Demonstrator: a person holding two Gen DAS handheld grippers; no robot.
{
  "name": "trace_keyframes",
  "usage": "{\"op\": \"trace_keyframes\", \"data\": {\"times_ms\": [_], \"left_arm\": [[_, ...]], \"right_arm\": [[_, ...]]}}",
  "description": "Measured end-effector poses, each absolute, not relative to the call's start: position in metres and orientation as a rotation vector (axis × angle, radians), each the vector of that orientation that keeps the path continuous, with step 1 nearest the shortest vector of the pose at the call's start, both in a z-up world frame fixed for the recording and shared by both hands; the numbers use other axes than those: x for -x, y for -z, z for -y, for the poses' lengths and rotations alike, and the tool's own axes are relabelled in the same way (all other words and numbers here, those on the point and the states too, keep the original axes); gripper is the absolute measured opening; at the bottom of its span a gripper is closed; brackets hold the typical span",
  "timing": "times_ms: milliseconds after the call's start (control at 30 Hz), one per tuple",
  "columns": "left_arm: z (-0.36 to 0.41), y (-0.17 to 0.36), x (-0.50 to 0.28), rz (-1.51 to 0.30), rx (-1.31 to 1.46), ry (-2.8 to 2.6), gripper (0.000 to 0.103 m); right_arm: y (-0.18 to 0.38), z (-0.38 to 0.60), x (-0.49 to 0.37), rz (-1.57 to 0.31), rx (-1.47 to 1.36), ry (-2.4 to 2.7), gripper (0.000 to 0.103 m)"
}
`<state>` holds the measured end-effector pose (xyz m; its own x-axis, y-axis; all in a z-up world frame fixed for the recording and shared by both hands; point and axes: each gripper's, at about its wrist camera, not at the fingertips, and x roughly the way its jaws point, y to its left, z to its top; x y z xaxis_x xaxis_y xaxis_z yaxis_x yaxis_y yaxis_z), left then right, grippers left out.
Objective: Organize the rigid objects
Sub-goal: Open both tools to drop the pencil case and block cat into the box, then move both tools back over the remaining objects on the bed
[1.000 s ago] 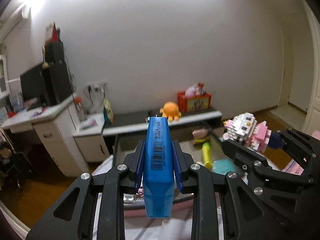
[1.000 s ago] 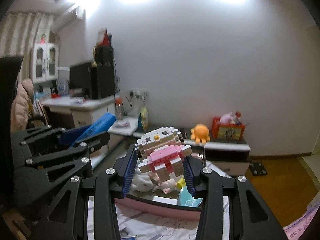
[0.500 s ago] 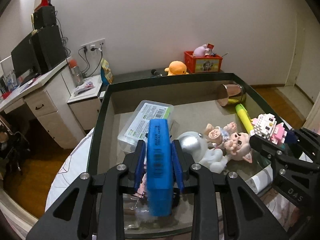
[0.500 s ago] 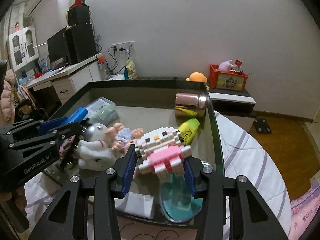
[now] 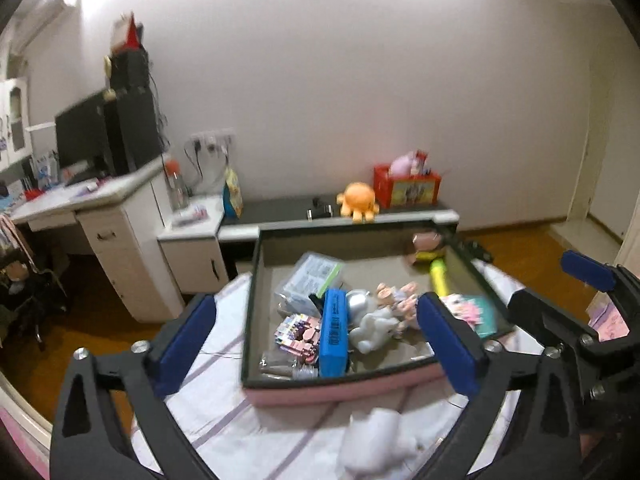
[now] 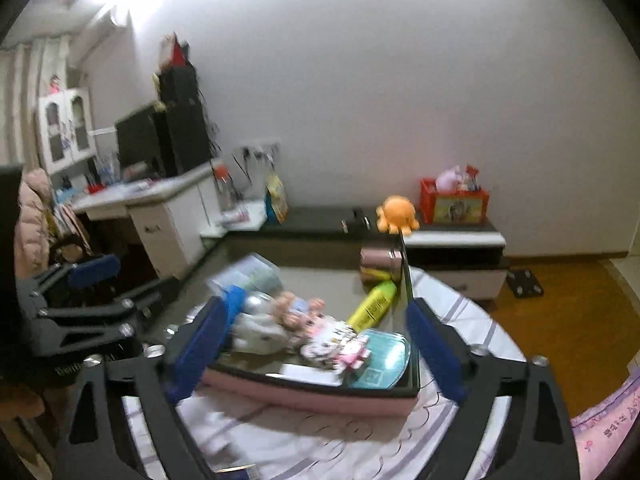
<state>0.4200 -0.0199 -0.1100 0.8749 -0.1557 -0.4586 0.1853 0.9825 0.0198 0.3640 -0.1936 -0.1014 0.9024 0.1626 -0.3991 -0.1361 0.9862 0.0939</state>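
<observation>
Both your grippers have just sprung apart, nothing between them: left gripper (image 5: 316,332); right gripper (image 6: 316,344); blue case (image 5: 334,332) and block cat (image 6: 336,346) lie in bin (image 5: 340,392); white lump (image 5: 376,440) at 6 o'clock outside, likely left.

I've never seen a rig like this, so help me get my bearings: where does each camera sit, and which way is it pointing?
Left wrist view: sits behind the left tongs, both blue pads wide open, looking down at the pink-sided tray; the right tongs show at right.
Right wrist view: sits behind the right tongs, also open, facing the same tray; the left tongs show at left.
Shared: the tray, blue case, orange plush.
</observation>
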Motion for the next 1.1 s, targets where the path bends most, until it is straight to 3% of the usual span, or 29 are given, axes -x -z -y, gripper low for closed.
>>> {"op": "trace_keyframes", "data": {"times_ms": [367, 600, 1100], "left_arm": [[-0.006, 0.061, -0.262, -0.24, -0.031, 0.033, 0.102], [-0.008, 0.054, -0.202, -0.171, -0.069, 0.0, 0.103], [0.005, 0.077, -0.196, -0.241, -0.085, 0.029, 0.103]], "right_arm": [[0.056, 0.162, -0.226, -0.196, 0.005, -0.11, 0.103], [0.05, 0.157, -0.167, -0.123, 0.023, -0.069, 0.103], [0.069, 0.169, -0.157, -0.181, 0.012, -0.044, 0.103]]}}
